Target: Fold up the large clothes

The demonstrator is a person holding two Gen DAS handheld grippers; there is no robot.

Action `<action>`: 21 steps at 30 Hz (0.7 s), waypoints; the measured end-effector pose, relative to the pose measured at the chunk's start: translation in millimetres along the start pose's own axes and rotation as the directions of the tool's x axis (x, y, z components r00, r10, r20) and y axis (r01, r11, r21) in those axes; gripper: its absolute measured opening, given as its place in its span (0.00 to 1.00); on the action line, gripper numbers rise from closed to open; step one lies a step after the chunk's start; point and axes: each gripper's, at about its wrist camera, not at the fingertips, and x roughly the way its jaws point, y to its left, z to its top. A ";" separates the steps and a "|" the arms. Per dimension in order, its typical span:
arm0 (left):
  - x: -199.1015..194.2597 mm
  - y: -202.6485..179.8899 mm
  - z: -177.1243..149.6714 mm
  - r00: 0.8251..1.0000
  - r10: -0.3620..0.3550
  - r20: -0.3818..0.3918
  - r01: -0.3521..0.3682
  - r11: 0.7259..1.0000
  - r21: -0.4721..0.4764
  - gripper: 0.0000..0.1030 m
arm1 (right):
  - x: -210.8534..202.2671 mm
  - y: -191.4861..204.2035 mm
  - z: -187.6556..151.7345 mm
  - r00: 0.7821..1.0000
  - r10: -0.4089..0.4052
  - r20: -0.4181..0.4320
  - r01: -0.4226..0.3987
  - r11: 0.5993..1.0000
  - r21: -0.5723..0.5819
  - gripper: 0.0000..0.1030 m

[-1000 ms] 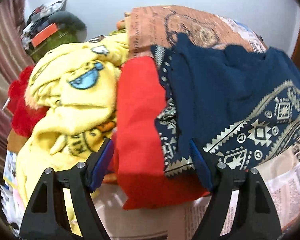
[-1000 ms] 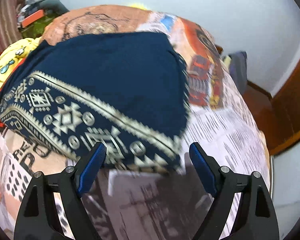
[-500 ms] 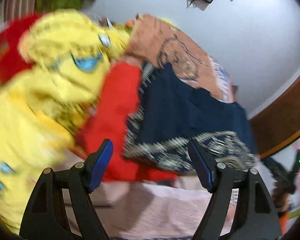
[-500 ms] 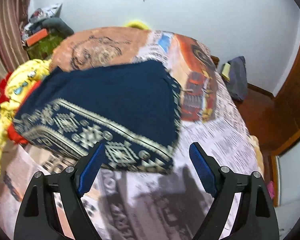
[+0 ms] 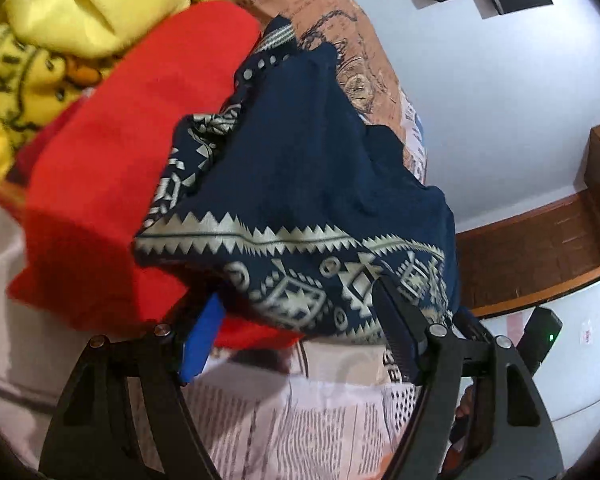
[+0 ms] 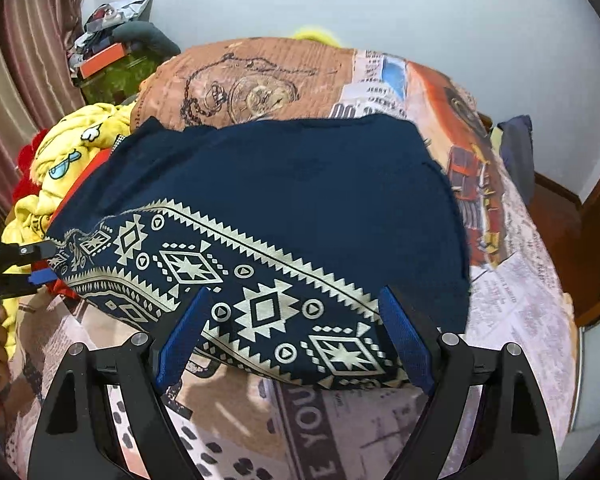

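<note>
A: Where's the navy patterned garment [image 6: 292, 208]?
B: Spread on the bed [image 6: 516, 304], its patterned hem between both grippers' fingers.
A: Grippers?
B: Left gripper [image 5: 296, 340] closing, unpinched; right gripper [image 6: 296, 336] spread. Bare bedspread lies right.

A pale wall [image 6: 440, 8] is seen at the far side, striped curtains [image 6: 24, 60] at the left, and wooden trim [image 6: 596, 240] at the right.

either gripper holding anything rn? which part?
Nothing held. The left gripper is closing around the navy garment's patterned hem; the right gripper is open over it.
</note>
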 end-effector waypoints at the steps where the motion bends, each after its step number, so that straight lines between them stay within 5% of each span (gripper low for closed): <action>1: 3.5 2.2 1.7 1.000 0.004 0.003 -0.004 1.000 -0.008 0.71 | 1.2 -0.3 -0.2 1.000 0.004 -0.003 -0.004 1.000 0.006 0.81; 13: 36.5 -0.8 31.4 0.988 0.027 0.150 -0.015 0.997 -0.078 0.70 | 5.9 -14.3 -1.5 0.998 0.059 -0.024 -0.056 0.994 0.095 0.81; 17: 35.2 -24.3 35.4 0.968 0.129 0.217 -0.128 0.992 -0.020 0.24 | 1.1 -14.8 5.0 0.998 0.066 -0.016 -0.064 0.993 0.103 0.81; 21: 17.0 -54.8 45.9 0.941 0.152 0.302 -0.180 0.981 0.066 0.09 | -6.5 -9.8 19.5 0.997 0.078 0.009 -0.078 0.993 0.093 0.81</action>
